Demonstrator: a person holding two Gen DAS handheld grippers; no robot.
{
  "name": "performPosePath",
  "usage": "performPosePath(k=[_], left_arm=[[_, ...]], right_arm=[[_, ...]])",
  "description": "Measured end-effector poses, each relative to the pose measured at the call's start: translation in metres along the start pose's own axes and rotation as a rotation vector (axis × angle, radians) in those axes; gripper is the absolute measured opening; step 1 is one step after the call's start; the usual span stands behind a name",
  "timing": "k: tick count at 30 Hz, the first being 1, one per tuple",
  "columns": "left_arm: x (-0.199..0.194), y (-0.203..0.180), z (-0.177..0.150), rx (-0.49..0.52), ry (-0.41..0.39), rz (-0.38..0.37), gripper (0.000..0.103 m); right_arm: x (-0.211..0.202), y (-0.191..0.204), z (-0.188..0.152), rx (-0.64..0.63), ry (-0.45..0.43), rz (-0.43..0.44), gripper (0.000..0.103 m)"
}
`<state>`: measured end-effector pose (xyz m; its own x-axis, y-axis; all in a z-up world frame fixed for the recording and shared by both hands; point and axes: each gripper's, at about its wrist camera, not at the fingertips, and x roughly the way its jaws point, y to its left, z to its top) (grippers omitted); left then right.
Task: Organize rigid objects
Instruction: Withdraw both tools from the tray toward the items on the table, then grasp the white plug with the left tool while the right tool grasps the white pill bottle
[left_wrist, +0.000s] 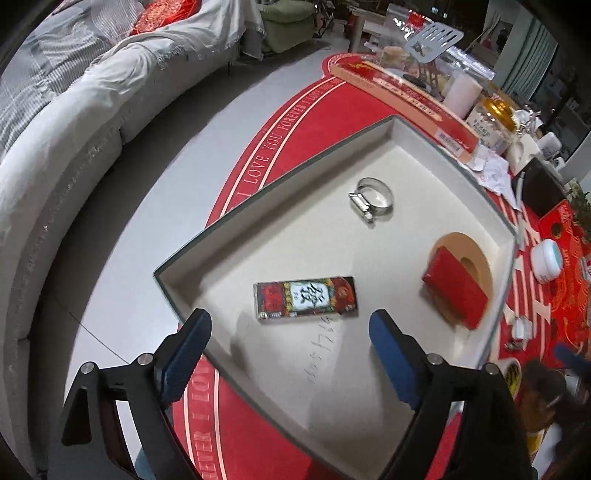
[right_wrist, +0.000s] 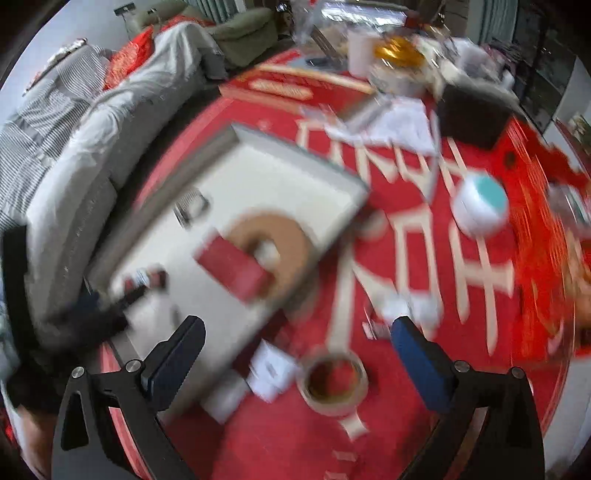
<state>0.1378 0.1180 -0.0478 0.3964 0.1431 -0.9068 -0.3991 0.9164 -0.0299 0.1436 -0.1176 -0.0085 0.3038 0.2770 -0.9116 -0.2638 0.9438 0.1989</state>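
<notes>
A: In the white tray (left_wrist: 369, 266), just ahead of our left gripper (left_wrist: 288, 354), lies the printed flat box (left_wrist: 306, 300). Its long axis runs across the view, roughly in line with the gap between the pads. The left gripper is spread, nothing between the pads.

B: Noted. Our right gripper (right_wrist: 295, 362) is also spread and empty. It hangs over the red desk (right_wrist: 406, 258), outside the tray, with the tape roll (right_wrist: 334, 384) just below it. That view is blurred.

A: So which hand is nearer to what is still loose?

B: We judge the right one: tape roll close under it, white jar (right_wrist: 480, 206) further off to its right. The red box (left_wrist: 454, 295) and metal clamp ring (left_wrist: 372, 198) already sit in the tray.
</notes>
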Motion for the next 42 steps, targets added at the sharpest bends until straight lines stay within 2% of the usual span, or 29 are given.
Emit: performPosePath(k=[3, 6, 10, 13, 15, 16, 19, 21, 22, 23, 24, 28, 31, 32, 34, 39, 41, 42], left_arm=[[-0.014, -0.002, -0.014, 0.011, -0.014, -0.037, 0.090], [-0.018, -0.009, -0.029, 0.060, -0.020, -0.010, 0.090], [-0.002, -0.018, -0.041, 0.095, 0.024, 0.021, 0.090], [0.012, -0.021, -0.044, 0.119, 0.038, 0.058, 0.090], [0.019, -0.018, -0.042, 0.127, 0.026, 0.073, 0.101], [0.021, -0.016, -0.038, 0.129, 0.019, 0.093, 0.103], [0.028, -0.007, -0.022, 0.136, -0.012, 0.103, 0.103], [0.031, 0.000, -0.011, 0.131, -0.007, 0.117, 0.103], [0.029, 0.002, -0.008, 0.126, -0.007, 0.115, 0.103], [0.024, 0.005, -0.008, 0.120, -0.015, 0.101, 0.103], [0.018, 0.005, -0.009, 0.117, -0.026, 0.086, 0.103], [-0.008, 0.001, -0.033, 0.141, -0.039, -0.003, 0.103], [-0.025, -0.006, -0.059, 0.165, -0.019, -0.075, 0.103], [-0.028, -0.010, -0.068, 0.181, -0.008, -0.089, 0.103], [-0.035, -0.020, -0.084, 0.216, 0.000, -0.104, 0.103], [-0.043, -0.051, -0.119, 0.294, 0.044, -0.154, 0.103], [-0.043, -0.068, -0.130, 0.324, 0.058, -0.163, 0.103], [-0.042, -0.073, -0.134, 0.337, 0.066, -0.166, 0.103]], right_arm=[[0.008, -0.003, -0.026, -0.036, 0.040, -0.013, 0.101], [0.012, -0.004, -0.042, -0.075, 0.036, -0.066, 0.101], [0.016, -0.022, -0.040, 0.016, 0.046, -0.058, 0.101], [0.022, -0.024, -0.036, 0.004, 0.051, -0.073, 0.101], [0.029, -0.021, -0.034, -0.022, 0.062, -0.076, 0.101], [0.033, -0.019, -0.032, -0.035, 0.068, -0.084, 0.101], [0.039, -0.016, -0.030, -0.035, 0.062, -0.055, 0.092], [0.039, -0.015, -0.027, -0.027, 0.054, -0.042, 0.081], [0.038, -0.014, -0.026, -0.021, 0.053, -0.025, 0.070], [0.037, -0.013, -0.026, -0.013, 0.053, -0.010, 0.064], [0.037, -0.012, -0.027, -0.007, 0.058, 0.002, 0.063], [0.034, -0.016, -0.035, 0.003, 0.079, 0.043, 0.061], [0.032, -0.022, -0.046, 0.016, 0.093, 0.064, 0.060], [0.029, -0.023, -0.051, 0.020, 0.100, 0.068, 0.052], [0.022, -0.028, -0.064, 0.028, 0.119, 0.098, 0.047], [0.007, -0.040, -0.106, 0.020, 0.187, 0.157, 0.049], [-0.001, -0.047, -0.120, 0.030, 0.187, 0.153, 0.075], [-0.007, -0.052, -0.123, 0.034, 0.162, 0.139, 0.078]])
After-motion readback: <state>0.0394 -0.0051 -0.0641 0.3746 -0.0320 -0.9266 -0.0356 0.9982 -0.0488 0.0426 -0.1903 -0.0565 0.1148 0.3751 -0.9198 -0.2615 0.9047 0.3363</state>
